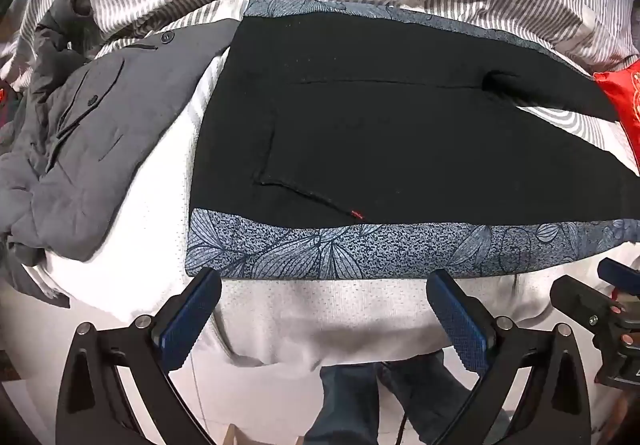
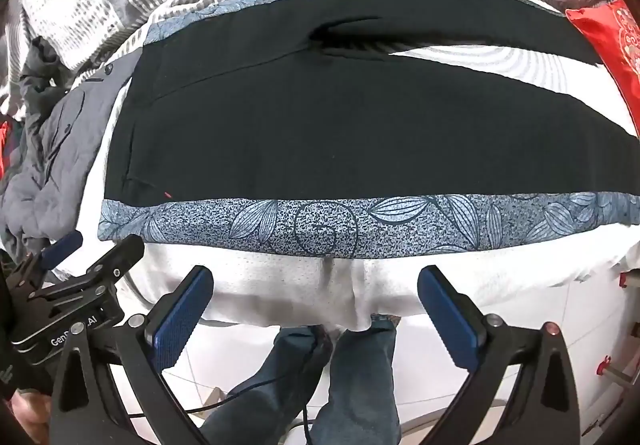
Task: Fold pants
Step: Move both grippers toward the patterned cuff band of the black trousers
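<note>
Pants (image 1: 400, 149) lie flat, unfolded, on a blue leaf-print mat (image 1: 360, 249) across the bed.
Left gripper (image 1: 324, 285) and right gripper (image 2: 316, 281) hover at the near edge, jaws wide, empty (fold apparently not begun); next, likely pinching an outer edge.

Black pants (image 1: 400, 149) lie flat, legs spread apart, on the bed.

A bed (image 1: 304, 309) carries a blue mat (image 1: 360, 249) — pants (image 1: 400, 149) on it, grey jacket (image 1: 92, 149) left of it.
</note>
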A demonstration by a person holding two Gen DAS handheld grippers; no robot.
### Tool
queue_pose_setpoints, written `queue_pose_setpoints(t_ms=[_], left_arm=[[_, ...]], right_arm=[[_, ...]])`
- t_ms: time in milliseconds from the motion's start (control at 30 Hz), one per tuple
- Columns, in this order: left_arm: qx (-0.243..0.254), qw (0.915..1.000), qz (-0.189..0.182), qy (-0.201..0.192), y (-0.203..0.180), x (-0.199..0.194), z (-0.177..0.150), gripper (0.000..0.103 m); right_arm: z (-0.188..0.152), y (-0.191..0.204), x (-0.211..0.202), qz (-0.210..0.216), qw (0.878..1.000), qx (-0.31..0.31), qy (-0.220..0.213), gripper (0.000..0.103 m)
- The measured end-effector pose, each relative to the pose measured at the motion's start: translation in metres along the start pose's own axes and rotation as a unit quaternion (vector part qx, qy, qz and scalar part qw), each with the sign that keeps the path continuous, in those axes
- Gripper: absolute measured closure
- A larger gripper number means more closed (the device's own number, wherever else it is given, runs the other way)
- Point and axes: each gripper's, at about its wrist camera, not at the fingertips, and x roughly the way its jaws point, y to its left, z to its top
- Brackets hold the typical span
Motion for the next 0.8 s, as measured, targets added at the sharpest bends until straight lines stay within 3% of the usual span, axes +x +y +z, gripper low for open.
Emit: queue_pose_setpoints(t_ms=[333, 800], left_arm=[[0.007, 0.9999, 0.014, 0.002, -0.006, 0.003, 0.000, 0.000], [0.001, 1.0000, 0.002, -0.001, -0.008, 0.008, -0.008, 0.000]], right_arm=[[-0.001, -0.003, 0.001, 0.001, 1.000, 0.007, 0.002, 0.000], [-0.009, -0.012, 0.011, 0.006, 1.000, 0.016, 0.008, 0.000]])
